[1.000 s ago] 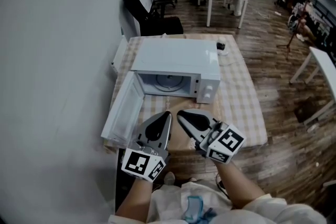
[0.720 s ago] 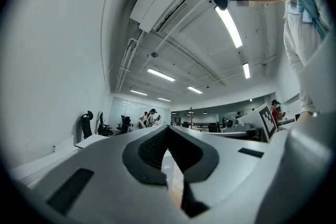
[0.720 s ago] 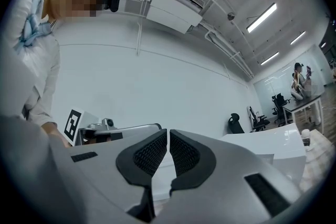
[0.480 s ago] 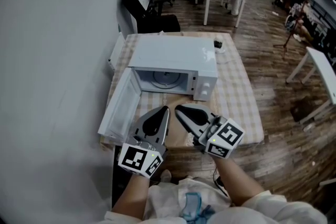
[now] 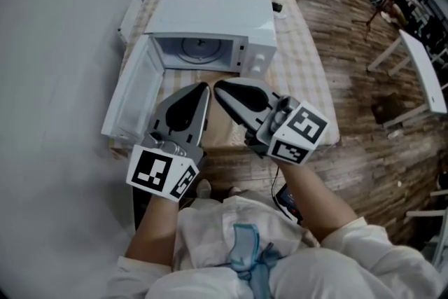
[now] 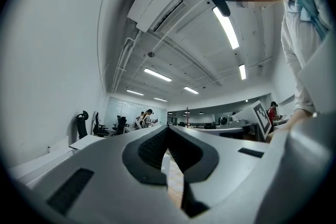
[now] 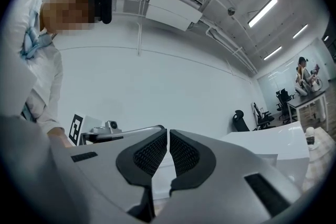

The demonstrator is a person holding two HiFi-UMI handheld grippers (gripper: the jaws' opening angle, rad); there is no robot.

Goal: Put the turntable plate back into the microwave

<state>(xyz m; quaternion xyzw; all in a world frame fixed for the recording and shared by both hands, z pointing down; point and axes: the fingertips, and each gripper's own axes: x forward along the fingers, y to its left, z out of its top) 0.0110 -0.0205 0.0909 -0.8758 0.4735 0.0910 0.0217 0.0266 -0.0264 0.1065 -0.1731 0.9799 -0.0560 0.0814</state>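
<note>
A checked cloth (image 5: 308, 91) is spread over the surface (image 5: 302, 59), bordered by plank floor (image 5: 350, 108) and a white wall (image 5: 49, 80) at 9 o'clock. A boxy white microwave (image 5: 210, 10) is set on it, door (image 5: 133, 98) swung to 8 o'clock, the round plate (image 5: 199, 49) seen inside. At 6 o'clock, left tongs (image 5: 201, 89) are pressed shut, right tongs (image 5: 221, 87) nearly so, both empty

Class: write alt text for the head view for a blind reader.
A white microwave oven stands on a checked-cloth table, its door open leftward, a round turntable plate inside. Nearer, a person holds the left gripper and right gripper side by side, both shut and empty.
</note>
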